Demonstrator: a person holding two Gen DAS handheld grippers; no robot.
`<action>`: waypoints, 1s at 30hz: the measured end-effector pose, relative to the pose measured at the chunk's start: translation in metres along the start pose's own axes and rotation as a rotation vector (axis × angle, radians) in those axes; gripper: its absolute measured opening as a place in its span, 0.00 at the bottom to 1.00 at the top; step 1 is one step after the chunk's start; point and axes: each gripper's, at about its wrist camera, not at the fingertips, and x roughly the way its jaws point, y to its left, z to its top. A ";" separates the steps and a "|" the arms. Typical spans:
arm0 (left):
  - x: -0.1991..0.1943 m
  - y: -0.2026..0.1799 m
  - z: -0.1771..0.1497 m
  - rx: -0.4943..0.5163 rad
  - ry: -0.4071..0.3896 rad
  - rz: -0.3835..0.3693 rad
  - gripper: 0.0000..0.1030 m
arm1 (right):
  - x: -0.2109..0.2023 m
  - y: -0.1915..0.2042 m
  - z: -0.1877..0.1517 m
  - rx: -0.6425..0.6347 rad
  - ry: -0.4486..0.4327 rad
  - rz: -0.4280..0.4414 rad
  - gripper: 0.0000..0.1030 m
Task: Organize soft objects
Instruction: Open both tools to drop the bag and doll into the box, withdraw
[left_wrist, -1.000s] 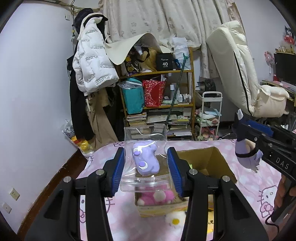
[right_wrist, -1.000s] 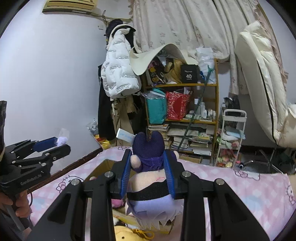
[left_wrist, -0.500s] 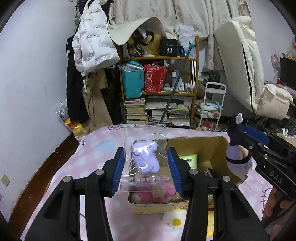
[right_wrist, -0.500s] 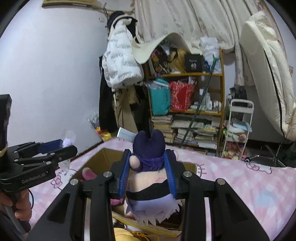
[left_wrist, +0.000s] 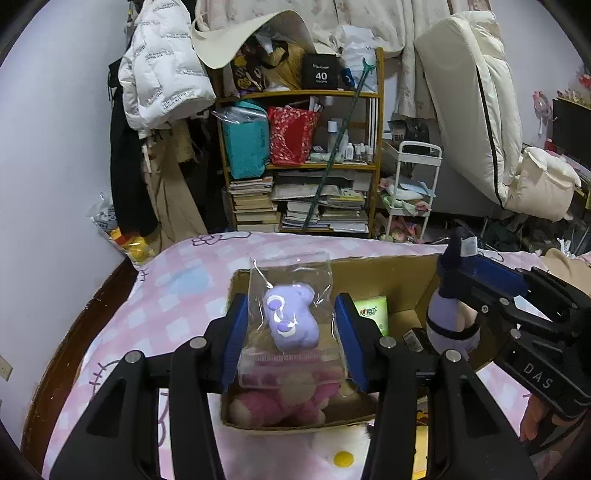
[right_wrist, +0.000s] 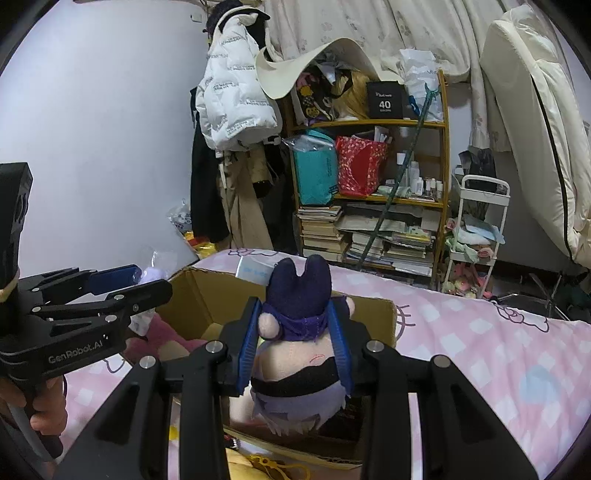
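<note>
A clear bag (left_wrist: 291, 321) with a purple plush inside is clamped between the blue pads of the left gripper (left_wrist: 293, 328) above the cardboard box (left_wrist: 373, 273). A green packet (left_wrist: 373, 312) and pink plush (left_wrist: 275, 406) inside the box are shown only in the left view. The doll (right_wrist: 295, 347) pinched by the right gripper (right_wrist: 295, 341) over the box is seen closely only in the right view.
</note>
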 end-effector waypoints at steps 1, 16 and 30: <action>0.002 0.000 -0.001 0.000 0.006 -0.008 0.46 | 0.000 0.000 -0.001 0.001 0.002 -0.003 0.37; 0.005 0.003 -0.010 -0.044 0.015 0.042 0.66 | 0.004 -0.001 -0.007 -0.008 0.046 -0.013 0.41; -0.023 0.017 -0.016 -0.065 0.012 0.095 0.89 | -0.020 -0.003 -0.009 0.043 0.036 -0.015 0.79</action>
